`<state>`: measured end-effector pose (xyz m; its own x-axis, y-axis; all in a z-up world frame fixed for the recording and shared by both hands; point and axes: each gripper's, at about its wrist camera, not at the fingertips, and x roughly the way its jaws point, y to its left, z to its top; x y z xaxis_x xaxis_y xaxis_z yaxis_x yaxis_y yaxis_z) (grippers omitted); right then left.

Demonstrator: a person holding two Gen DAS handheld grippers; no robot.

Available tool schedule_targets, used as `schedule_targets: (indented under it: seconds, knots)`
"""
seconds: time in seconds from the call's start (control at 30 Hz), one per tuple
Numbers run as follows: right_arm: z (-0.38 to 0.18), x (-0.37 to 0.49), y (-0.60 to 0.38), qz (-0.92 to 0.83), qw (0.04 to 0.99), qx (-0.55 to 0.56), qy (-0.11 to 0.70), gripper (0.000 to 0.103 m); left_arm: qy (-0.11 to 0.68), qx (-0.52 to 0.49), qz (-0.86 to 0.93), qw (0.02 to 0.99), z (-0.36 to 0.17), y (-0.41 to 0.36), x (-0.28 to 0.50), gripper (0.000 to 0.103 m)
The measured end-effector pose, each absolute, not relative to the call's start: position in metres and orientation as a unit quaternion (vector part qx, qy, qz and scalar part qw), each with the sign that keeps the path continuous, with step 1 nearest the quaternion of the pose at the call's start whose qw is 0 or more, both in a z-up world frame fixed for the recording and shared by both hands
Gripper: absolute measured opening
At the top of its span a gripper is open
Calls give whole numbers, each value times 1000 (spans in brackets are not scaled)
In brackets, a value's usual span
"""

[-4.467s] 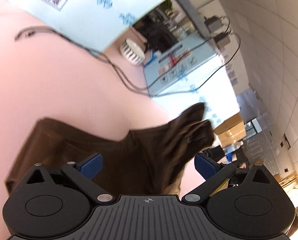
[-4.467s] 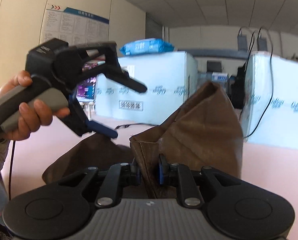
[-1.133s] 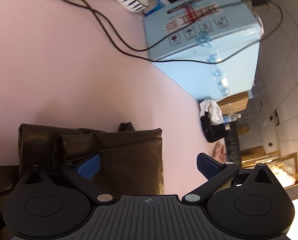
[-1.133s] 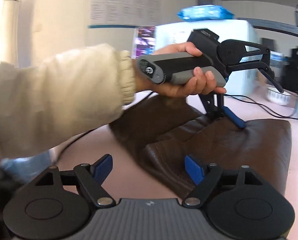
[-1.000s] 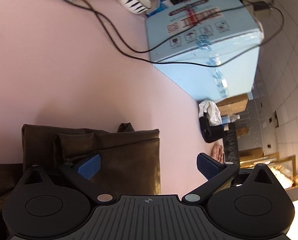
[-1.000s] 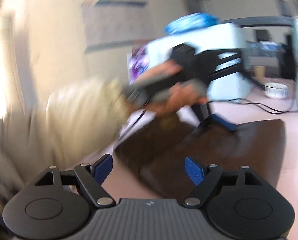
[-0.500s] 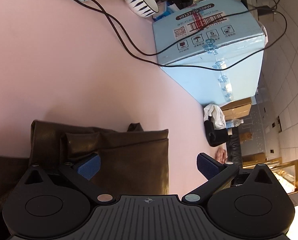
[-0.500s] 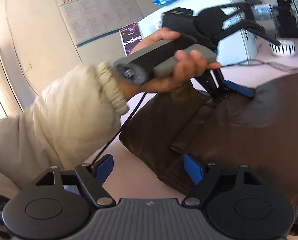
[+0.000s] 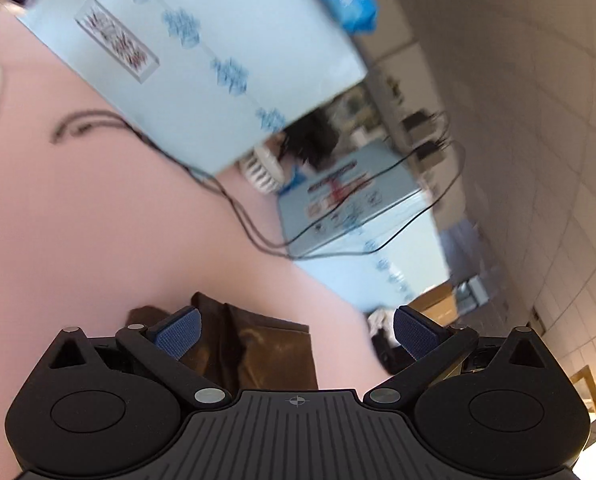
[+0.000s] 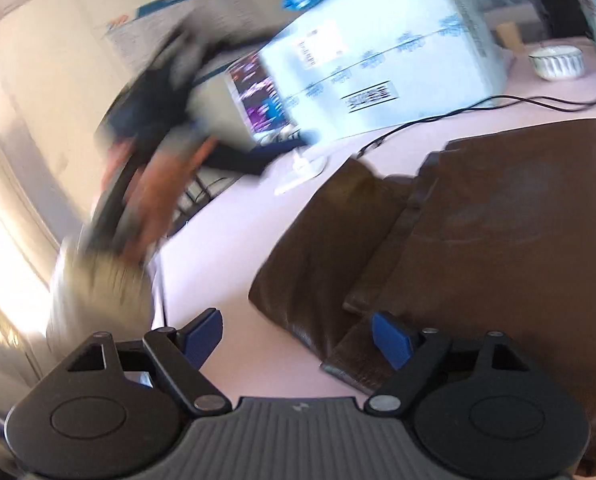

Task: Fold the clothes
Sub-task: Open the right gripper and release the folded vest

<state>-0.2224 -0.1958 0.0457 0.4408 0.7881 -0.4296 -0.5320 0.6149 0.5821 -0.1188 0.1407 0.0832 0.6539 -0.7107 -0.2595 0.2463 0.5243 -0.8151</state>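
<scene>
A pale pink table (image 10: 226,240) carries large light-blue cartons (image 10: 386,52), black cables (image 9: 234,204) and a striped bowl (image 10: 556,62). A cream wall holds a printed notice (image 10: 170,24), and strong daylight floods in at the left. Overhead is a white tiled ceiling (image 9: 538,100).

Labels on the pale blue boxes (image 10: 382,60) and the wall poster (image 10: 170,12) seem too blurred to read.

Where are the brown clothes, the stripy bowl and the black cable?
brown clothes (image 10: 498,240), right wrist view, middle of the top folded layer
stripy bowl (image 10: 556,62), right wrist view, its side wall
black cable (image 10: 498,101), right wrist view, stretch lying on the table
</scene>
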Motion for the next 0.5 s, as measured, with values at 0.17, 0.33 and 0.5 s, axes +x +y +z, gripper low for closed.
schedule_targets:
  seconds: [0.17,0.33,0.5]
  knots:
    - [76,-172,-229,371,793,318,363,88,206,-345,-295,867,73,139,-210,103]
    - [71,-102,-180,412,693,363,468,89,164,-336,-361,854,58,104,-229,103]
    - [58,-71,-123,413,670,306,536,89,251,-369,-344,826,19,90,-202,103]
